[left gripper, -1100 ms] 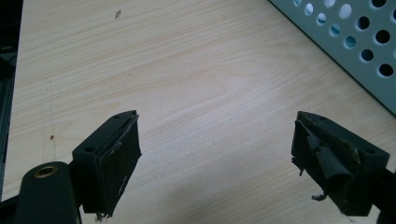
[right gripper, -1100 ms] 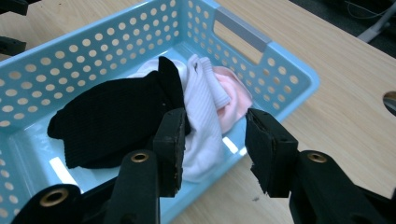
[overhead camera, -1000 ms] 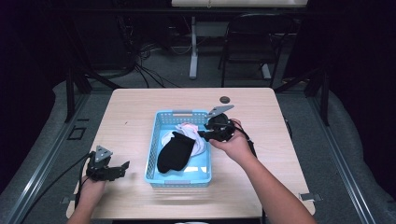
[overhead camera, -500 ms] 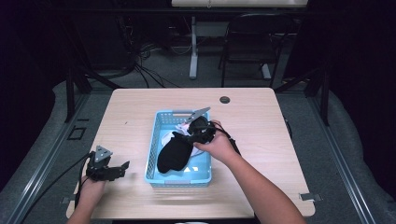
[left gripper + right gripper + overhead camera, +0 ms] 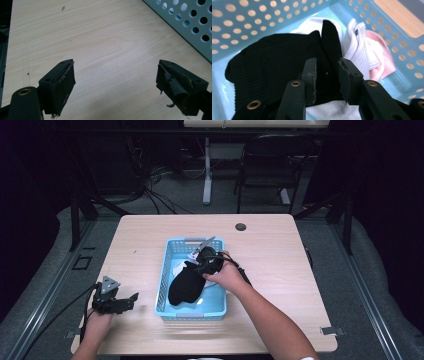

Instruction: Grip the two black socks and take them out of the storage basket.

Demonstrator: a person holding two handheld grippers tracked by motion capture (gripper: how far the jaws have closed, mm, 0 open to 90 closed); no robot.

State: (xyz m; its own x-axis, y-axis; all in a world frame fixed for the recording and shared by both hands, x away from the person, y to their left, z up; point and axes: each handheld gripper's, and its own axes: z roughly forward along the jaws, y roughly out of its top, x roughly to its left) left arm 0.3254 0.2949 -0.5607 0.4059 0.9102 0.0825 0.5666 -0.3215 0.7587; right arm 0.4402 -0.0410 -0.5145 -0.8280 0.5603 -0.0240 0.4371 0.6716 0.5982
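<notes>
**Grasping a black sock in the basket: fingers closing on a raised fold**

The black sock lies in the blue basket, spread over white fabric, with a white ribbed sock and a pink garment beside it toward the basket's far end. One fold of the black sock stands up as a ridge, and the right gripper has that ridge between its fingers. The jaws have just been closing, with the fold between them. A narrow gap still shows on each side of the cloth, so the pads do not appear to be pressing yet. In the high view the right gripper sits low inside the basket, over the sock's upper end. The left gripper rests over bare surface just beside the basket's wall, its fingers wide apart and holding nothing; in the high view the left gripper is seen near the surface's front corner.

The step in hand is judged to be the pick: securing the sock before lifting it out. The next move calls for finishing the closure until the fold is firmly pinched, then a straight upward lift, slow enough that the white items beneath are not dragged along.
</notes>
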